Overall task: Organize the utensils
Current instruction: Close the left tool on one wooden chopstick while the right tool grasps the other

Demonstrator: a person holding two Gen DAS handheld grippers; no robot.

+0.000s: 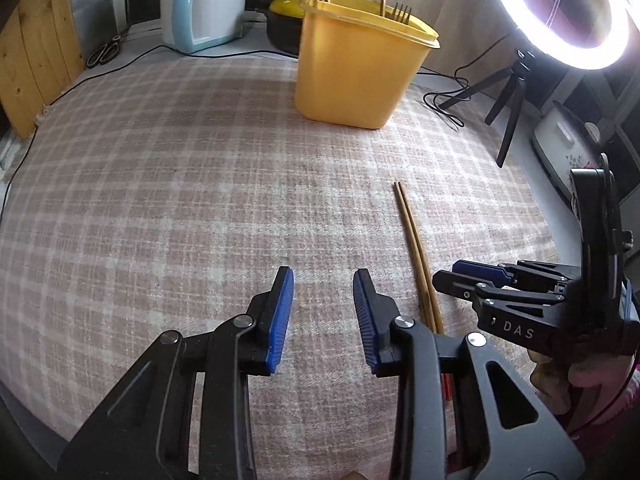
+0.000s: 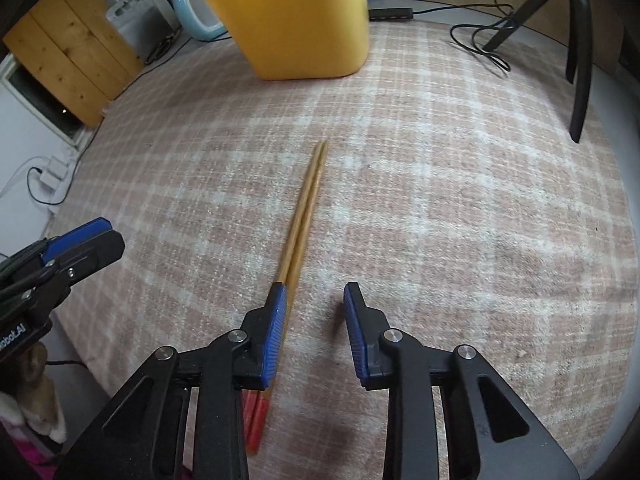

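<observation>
Fork (image 1: 401, 11) and some sticks already in yellow bin (image 1: 360, 76), chopsticks (image 2: 304, 216) left on table; both claws, left claw (image 1: 323, 280) and right claw (image 2: 316, 294), part-open, empty.

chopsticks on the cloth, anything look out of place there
Yes. One pair of chopsticks lies loose on the checked cloth, while the other utensils stand in the yellow bin. The right tool has them against the inner face of one finger, not yet pinched; its jaws are apart.
</observation>
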